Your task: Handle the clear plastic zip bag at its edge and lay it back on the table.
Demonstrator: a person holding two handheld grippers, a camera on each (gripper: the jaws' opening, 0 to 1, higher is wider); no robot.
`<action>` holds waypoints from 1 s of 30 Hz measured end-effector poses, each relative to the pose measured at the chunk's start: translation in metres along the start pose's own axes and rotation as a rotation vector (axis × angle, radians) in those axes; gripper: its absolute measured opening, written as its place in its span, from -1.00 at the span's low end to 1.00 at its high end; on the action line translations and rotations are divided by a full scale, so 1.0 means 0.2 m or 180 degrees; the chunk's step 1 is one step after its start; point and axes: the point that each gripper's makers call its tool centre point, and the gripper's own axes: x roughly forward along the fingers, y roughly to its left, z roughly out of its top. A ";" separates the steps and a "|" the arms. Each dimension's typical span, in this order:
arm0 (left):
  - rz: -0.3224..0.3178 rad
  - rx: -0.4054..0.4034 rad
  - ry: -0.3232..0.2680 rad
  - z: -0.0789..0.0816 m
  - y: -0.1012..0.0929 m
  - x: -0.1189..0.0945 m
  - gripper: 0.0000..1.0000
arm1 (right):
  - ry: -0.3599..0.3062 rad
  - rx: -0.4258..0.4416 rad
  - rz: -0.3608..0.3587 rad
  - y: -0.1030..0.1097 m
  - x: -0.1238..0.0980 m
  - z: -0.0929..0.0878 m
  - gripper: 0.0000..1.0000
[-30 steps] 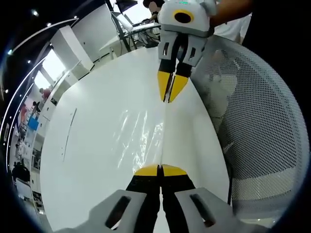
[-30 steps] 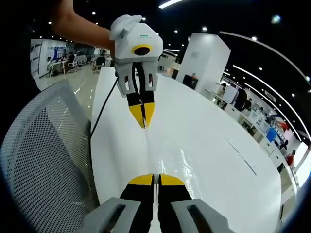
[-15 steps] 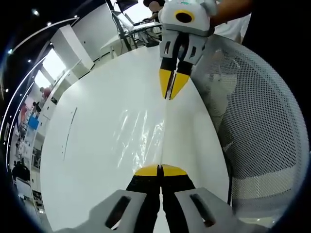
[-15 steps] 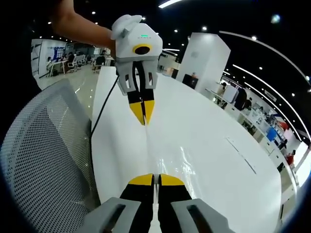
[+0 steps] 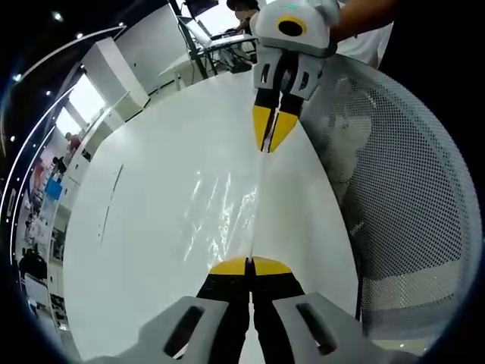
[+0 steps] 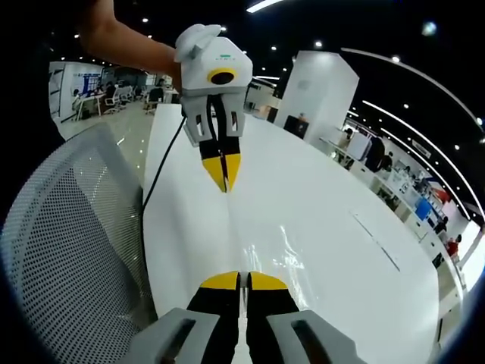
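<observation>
Here the clear plastic zip bag was stretched between the two hand-held grippers above the white table, its film showing as pale glints and creases over the tabletop. In the left gripper view, the left gripper had its yellow-tipped jaws pressed together on the near end of the bag's edge, and the right gripper reached in from the top with its jaws pinched on the far end of that edge. In the right gripper view the arrangement mirrored: the right gripper was clamped on the near end and the left gripper came down from above, jaws closed on the far end, a bare forearm behind it. The bag's edge ran as a thin taut line between the two pairs of tips. A white mesh chair back stood just beside the table's edge, and a dark cable trailed along the table's rim.
</observation>
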 end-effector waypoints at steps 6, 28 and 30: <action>0.0010 -0.0009 -0.0003 -0.01 0.00 0.00 -1.00 | 0.0004 0.0006 -0.0002 0.00 0.00 0.00 -1.00; 0.0051 -0.0028 -0.0006 -0.03 0.01 -0.01 -1.00 | 0.0030 0.0000 -0.0017 0.00 -0.02 -0.02 -1.00; 0.0057 -0.0030 -0.0009 -0.02 0.01 -0.01 -1.00 | 0.0035 0.0008 -0.0017 0.00 -0.02 -0.03 -1.00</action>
